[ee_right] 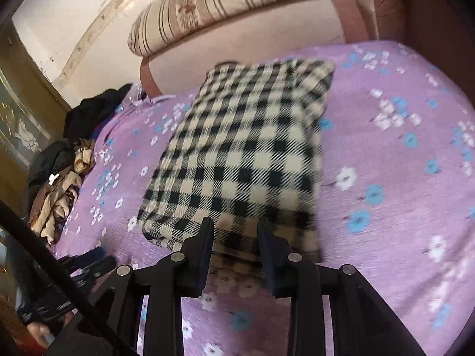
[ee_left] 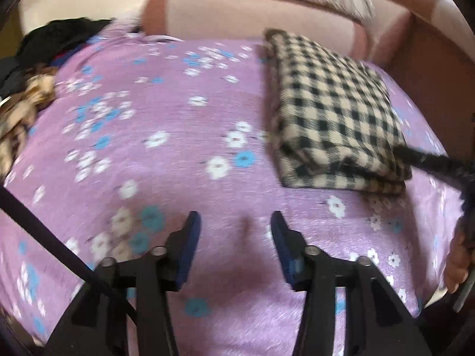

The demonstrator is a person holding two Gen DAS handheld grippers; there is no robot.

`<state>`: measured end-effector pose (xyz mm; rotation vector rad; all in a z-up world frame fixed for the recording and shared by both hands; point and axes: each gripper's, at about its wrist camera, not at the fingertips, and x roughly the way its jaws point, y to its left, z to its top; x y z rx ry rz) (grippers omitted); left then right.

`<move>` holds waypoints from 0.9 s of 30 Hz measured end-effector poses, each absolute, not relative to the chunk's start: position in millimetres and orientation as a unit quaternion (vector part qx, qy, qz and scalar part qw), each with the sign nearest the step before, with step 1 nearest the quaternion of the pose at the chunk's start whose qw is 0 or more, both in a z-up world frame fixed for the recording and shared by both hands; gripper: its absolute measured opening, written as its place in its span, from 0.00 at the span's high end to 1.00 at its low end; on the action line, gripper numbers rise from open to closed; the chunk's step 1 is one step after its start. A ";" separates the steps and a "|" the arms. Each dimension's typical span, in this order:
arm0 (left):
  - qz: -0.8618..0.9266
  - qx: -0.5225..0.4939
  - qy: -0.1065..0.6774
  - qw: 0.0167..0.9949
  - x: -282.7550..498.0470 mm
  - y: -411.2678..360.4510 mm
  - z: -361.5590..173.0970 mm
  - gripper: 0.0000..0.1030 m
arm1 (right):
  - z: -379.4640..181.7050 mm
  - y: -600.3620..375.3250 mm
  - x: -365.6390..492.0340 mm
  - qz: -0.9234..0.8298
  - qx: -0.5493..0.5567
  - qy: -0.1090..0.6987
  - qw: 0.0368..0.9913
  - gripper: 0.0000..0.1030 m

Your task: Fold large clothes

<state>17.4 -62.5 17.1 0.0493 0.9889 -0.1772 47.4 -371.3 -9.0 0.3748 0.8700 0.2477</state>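
Note:
A folded black-and-cream checked garment point(ee_left: 335, 112) lies as a thick rectangle on the purple flowered bedsheet point(ee_left: 166, 154). In the left wrist view it sits to the right and beyond my left gripper point(ee_left: 235, 218), whose jaws stand open over bare sheet with nothing between them. In the right wrist view the same checked garment point(ee_right: 243, 154) fills the middle. My right gripper point(ee_right: 235, 222) hovers at its near edge. Its jaws are partly open; the checked cloth shows flat in the gap and the pads do not pinch it.
A heap of brown and black unfolded clothes point(ee_right: 59, 195) lies at the bed's left edge, also visible as a clothes heap point(ee_left: 26, 103). A pink headboard point(ee_left: 252, 20) with a striped pillow point(ee_right: 225, 6) closes the far side. A hand point(ee_left: 457, 264) shows at the right rim.

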 end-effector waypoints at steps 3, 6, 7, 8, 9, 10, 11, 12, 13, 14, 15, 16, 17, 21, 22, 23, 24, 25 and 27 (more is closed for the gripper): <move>-0.043 0.025 0.435 0.899 -0.1 -47.8 30.3 0.32 | -32.0 -357.2 55.9 0.099 0.166 0.467 0.863 0.68; -0.004 0.040 0.384 0.922 -16.9 -39.1 42.7 0.23 | -30.6 -339.1 43.2 0.090 0.121 0.468 0.871 0.64; 0.009 0.046 0.369 0.928 -19.2 -35.8 45.6 0.19 | -30.4 -335.0 39.0 0.093 0.114 0.472 0.869 0.62; 0.021 0.050 0.350 0.935 -23.9 -34.0 49.2 0.18 | -30.2 -331.5 33.5 0.095 0.107 0.472 0.870 0.62; 0.029 0.053 0.334 0.941 -26.8 -32.5 52.6 0.15 | -30.5 -327.9 25.2 0.095 0.101 0.470 0.871 0.62; 0.039 0.057 0.316 0.946 -30.3 -31.5 56.2 0.11 | -29.7 -325.6 20.3 0.093 0.102 0.467 0.873 0.62; 0.049 0.059 0.301 0.951 -34.2 -30.2 60.1 0.09 | -26.5 -324.9 13.8 0.091 0.110 0.455 0.879 0.62; 0.053 0.057 0.290 0.954 -36.0 -28.6 64.1 0.08 | -22.0 -323.2 10.5 0.094 0.115 0.441 0.885 0.62; 0.054 0.052 0.280 0.957 -39.2 -26.5 68.5 0.08 | -16.5 -322.1 9.2 0.098 0.118 0.429 0.890 0.62; 0.054 0.048 0.272 0.960 -41.7 -25.3 71.2 0.07 | -7.5 -318.0 11.0 0.102 0.121 0.413 0.897 0.62; 0.054 0.045 0.266 0.961 -43.5 -25.0 73.8 0.07 | 0.9 -314.9 14.4 0.107 0.127 0.401 0.901 0.62; 0.055 0.043 0.259 0.963 -46.4 -25.7 76.0 0.07 | 5.5 -310.2 18.7 0.116 0.134 0.393 0.902 0.62; 0.057 0.044 0.255 0.964 -47.7 -26.0 76.3 0.07 | 10.8 -306.6 26.7 0.131 0.151 0.388 0.900 0.62; 0.055 0.064 0.258 0.962 -47.4 -27.3 75.0 0.06 | -1.6 -287.3 59.3 0.179 0.221 0.413 0.865 0.62; 0.053 0.071 0.263 0.961 -46.7 -27.8 74.2 0.06 | -13.6 -281.4 67.9 0.178 0.232 0.437 0.851 0.62; 0.053 0.076 0.265 0.960 -46.3 -28.5 73.4 0.06 | -23.4 -276.8 71.6 0.175 0.236 0.454 0.841 0.61; 0.050 0.081 0.266 0.959 -46.1 -28.7 73.2 0.06 | -32.4 -272.1 68.8 0.177 0.235 0.470 0.832 0.61; 0.047 0.083 0.266 0.959 -47.3 -29.9 72.7 0.06 | -35.9 -269.3 62.5 0.185 0.229 0.478 0.827 0.61; 0.039 0.086 0.268 0.959 -47.5 -31.5 71.7 0.06 | -38.9 -266.4 38.8 0.199 0.206 0.498 0.818 0.61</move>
